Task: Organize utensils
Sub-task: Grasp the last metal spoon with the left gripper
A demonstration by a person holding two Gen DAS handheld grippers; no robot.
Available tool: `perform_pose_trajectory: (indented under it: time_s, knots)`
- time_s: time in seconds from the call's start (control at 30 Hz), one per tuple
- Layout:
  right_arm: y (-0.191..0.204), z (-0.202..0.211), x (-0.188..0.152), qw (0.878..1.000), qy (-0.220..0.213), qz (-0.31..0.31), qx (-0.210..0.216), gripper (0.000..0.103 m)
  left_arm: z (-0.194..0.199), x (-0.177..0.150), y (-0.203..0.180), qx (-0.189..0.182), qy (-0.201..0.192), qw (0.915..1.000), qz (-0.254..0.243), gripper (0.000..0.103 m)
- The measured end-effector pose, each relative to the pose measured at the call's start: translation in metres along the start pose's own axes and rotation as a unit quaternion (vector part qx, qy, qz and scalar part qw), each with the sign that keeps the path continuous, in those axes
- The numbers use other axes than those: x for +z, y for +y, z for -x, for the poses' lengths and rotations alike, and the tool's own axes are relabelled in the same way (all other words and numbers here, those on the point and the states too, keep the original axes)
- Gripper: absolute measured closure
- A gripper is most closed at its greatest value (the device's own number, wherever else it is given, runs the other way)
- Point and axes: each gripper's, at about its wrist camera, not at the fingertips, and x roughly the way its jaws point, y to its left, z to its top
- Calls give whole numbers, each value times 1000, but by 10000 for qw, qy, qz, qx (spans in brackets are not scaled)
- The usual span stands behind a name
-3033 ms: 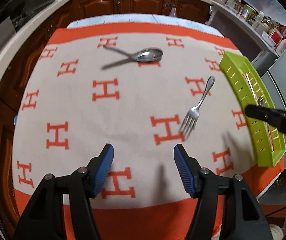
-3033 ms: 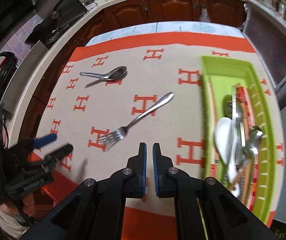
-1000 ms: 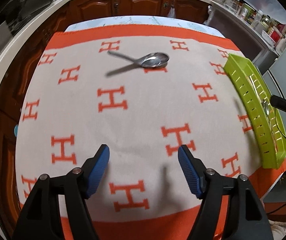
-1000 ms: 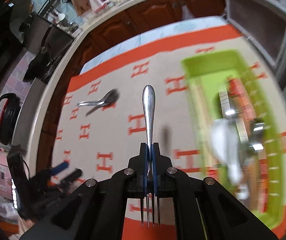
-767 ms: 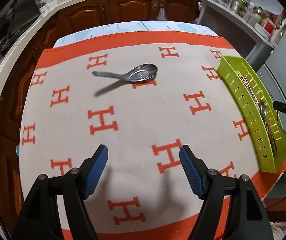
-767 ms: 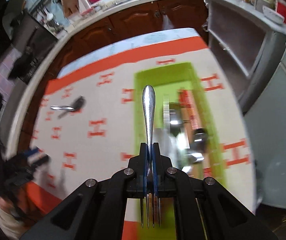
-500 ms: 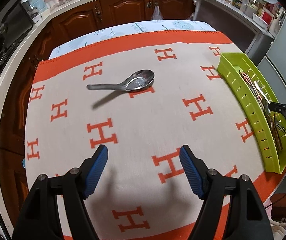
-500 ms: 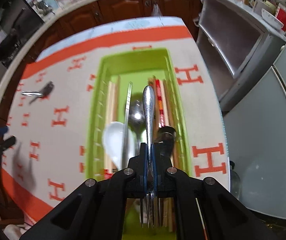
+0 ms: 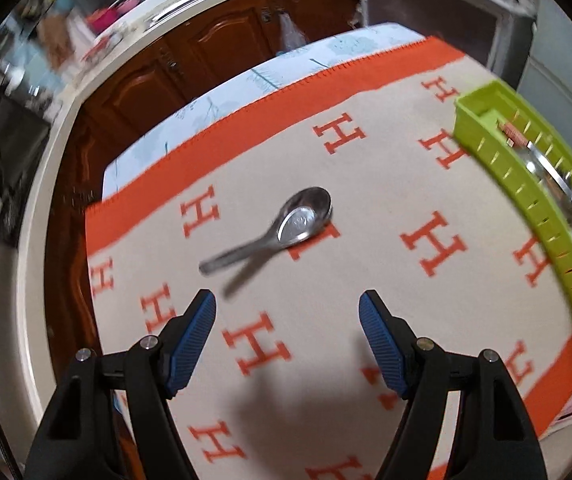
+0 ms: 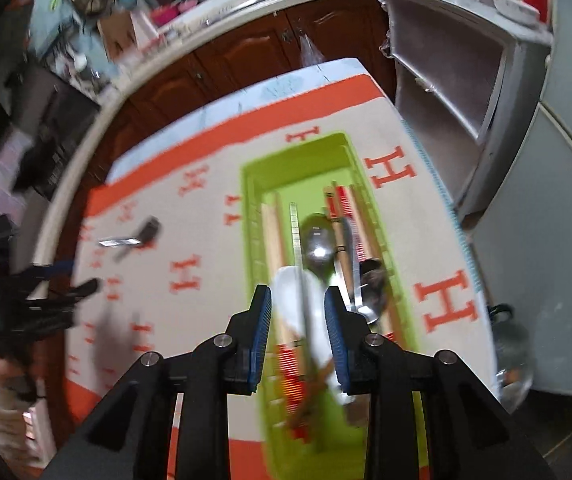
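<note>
A metal spoon (image 9: 282, 232) lies on the orange-and-beige H-patterned cloth (image 9: 365, 280), just beyond my open, empty left gripper (image 9: 287, 324); it also shows in the right wrist view (image 10: 134, 238). A green slotted tray (image 9: 525, 204) sits at the cloth's right edge. My right gripper (image 10: 297, 320) is open and empty, above the tray (image 10: 254, 216), which holds a white spoon (image 10: 301, 296), metal spoons, a fork and chopsticks. The left gripper (image 10: 46, 288) shows blurred at the left of the right wrist view.
Brown wooden cabinets (image 9: 222, 52) and a cluttered counter (image 10: 214, 4) run behind the table. An open grey shelf unit (image 10: 457, 80) and a pale appliance (image 10: 557, 200) stand to the table's right. The cloth's right edge (image 10: 449, 216) is next to the tray.
My right gripper opened and let go of the fork over the green tray. My left gripper moved closer to the spoon, which now lies just ahead of its fingers.
</note>
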Motion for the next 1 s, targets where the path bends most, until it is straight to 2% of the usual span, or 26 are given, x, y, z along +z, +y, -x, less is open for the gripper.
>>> perform_pose_trajectory:
  time_s: [0.17, 0.23, 0.4, 0.57, 0.6, 0.63, 0.67, 0.7, 0.73, 0.77, 0.87, 1.0]
  knots:
    - [28, 9, -16, 9990, 73, 75, 426, 75, -33, 18, -16, 169, 122, 9968, -778, 31]
    - [33, 10, -22, 9988, 81, 140, 470, 75, -49, 24, -20, 227, 230, 9946, -989, 31]
    - [31, 8, -28, 9985, 116, 164, 507, 75, -73, 43, -20, -70, 370, 9945, -980, 31]
    - [24, 3, -29, 9985, 119, 140, 525, 75, -93, 55, -14, -347, 517, 9956, -706, 32]
    - [23, 1, -28, 9985, 125, 121, 524, 75, -94, 56, -12, -403, 503, 9959, -641, 40]
    - [22, 0, -29, 9984, 129, 108, 531, 75, -97, 59, -8, -510, 543, 9958, -525, 53]
    - [20, -2, -28, 9984, 136, 97, 536, 75, -99, 61, -5, -643, 591, 9953, -423, 59]
    - [19, -5, -28, 9984, 148, 86, 541, 75, -102, 64, -1, -767, 645, 9944, -325, 70]
    - [19, -7, -28, 9984, 158, 82, 543, 75, -104, 65, 3, -838, 687, 9938, -237, 77]
    - [18, -10, -28, 9984, 161, 80, 541, 75, -105, 66, 5, -897, 727, 9932, -168, 82]
    - [19, -15, -28, 9984, 142, 99, 540, 75, -107, 68, 12, -909, 783, 9927, 75, 88]
    - [21, -20, -29, 9982, 153, 107, 575, 75, -102, 70, 30, -1293, 802, 9861, 667, 98]
